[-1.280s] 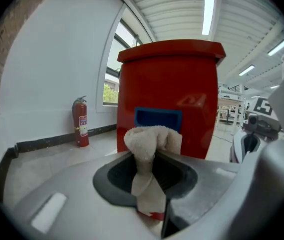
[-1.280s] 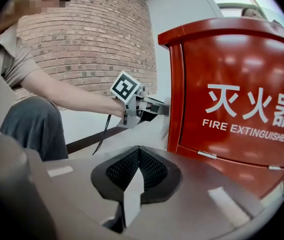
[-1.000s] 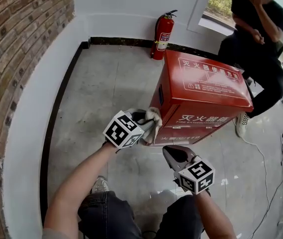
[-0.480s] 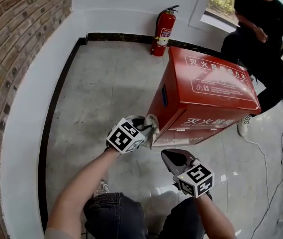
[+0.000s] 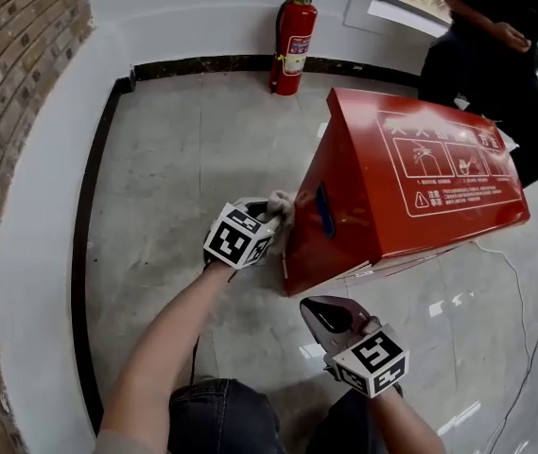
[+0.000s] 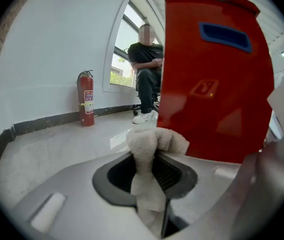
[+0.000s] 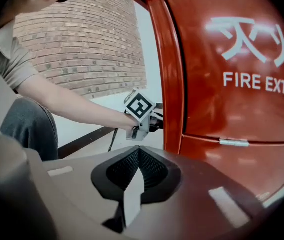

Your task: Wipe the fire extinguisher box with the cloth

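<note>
The red fire extinguisher box (image 5: 420, 183) stands on the tiled floor, its left side face with a blue recessed handle (image 5: 325, 210) turned toward me. My left gripper (image 5: 272, 214) is shut on a whitish cloth (image 5: 283, 202) and holds it against the near edge of that side face. In the left gripper view the cloth (image 6: 150, 156) bunches between the jaws, with the red box (image 6: 216, 74) just beyond. My right gripper (image 5: 329, 316) hovers low in front of the box, shut and empty. In the right gripper view the box front (image 7: 236, 79) fills the right half.
A red fire extinguisher (image 5: 292, 38) stands against the back wall. A person in black (image 5: 500, 36) sits at the back right, close behind the box. A brick wall (image 5: 8, 93) curves along the left. A thin cable (image 5: 526, 287) lies on the floor at the right.
The view has swung around the box's left side. My left gripper with the cloth went from the front lower corner onto the side face. The right gripper dropped slightly.
</note>
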A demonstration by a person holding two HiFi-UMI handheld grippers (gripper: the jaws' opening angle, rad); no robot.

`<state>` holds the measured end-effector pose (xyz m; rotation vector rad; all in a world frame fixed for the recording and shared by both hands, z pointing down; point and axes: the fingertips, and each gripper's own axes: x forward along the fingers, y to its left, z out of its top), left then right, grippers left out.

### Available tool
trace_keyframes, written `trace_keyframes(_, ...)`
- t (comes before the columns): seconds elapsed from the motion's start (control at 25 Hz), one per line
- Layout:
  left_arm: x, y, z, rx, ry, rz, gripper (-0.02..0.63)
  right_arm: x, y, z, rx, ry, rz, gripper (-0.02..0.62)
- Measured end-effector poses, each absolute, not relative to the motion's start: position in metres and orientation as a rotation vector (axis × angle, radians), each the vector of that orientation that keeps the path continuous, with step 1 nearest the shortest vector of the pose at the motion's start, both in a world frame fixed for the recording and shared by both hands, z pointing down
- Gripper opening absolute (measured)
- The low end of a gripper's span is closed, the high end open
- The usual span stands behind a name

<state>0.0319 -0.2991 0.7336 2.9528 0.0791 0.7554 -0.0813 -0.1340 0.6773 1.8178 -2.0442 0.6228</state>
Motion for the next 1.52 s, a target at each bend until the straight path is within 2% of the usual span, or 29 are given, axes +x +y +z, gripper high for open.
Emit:
trace_keyframes(0.4,0.049,-0.313,0.829,2.821,0.026,0.885,0.087,-0.074,-0.104,0.711,1.811,-1.958,0.751,0.025)
trace_keyframes(0.84,-0.015,-0.235,0.832,2.719,0.240,1.002,0.086,-0.090,-0.087,0.697,1.740,-2.036,0.732,0.025)
trace_keyframes(1.2,-0.059,-0.164,0.775,2.780,0.263,1.059,0.086,-0.088,-0.032,0.672,1.692,-2.082,0.692,0.025)
trace_keyframes(1.52,-0.092,-0.084,0.674,2.908,0.317,1.098,0.087,-0.060,0.026,0.636,1.673,-2.185,0.573,0.026)
